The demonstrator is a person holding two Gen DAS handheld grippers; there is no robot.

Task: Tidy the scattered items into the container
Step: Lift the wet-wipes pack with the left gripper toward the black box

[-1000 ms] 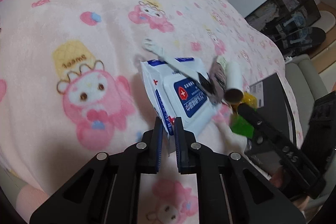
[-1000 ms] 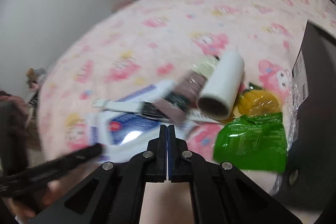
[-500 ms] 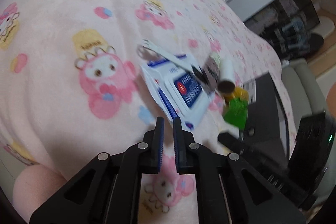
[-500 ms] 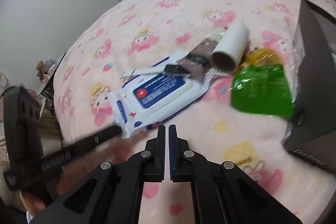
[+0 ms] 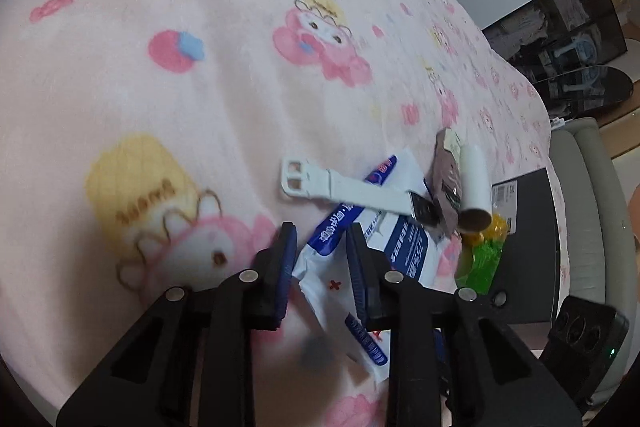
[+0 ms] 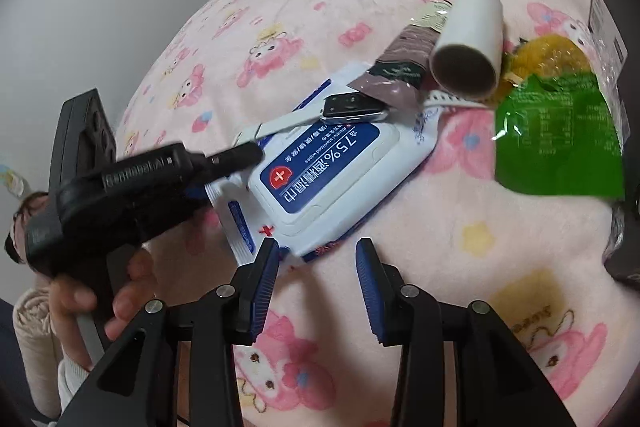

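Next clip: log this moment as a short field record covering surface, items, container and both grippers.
surface: pink cartoon-print blanket
items: wet wipes pack; white-strap watch lying on it; brown sachet; cardboard tube; green packet; yellow packet
container: dark box beside the packets, nothing seen inside
left gripper: jaws just opened, astride the pack's sealed end, pads not pressing
right gripper: jaws just opened, at the pack's near edge, nothing between them

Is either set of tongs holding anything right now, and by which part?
Nothing is held. The left tongs have just opened and straddle the wipes pack's crimped end, pads apart from it. The right tongs have just opened over bare blanket.
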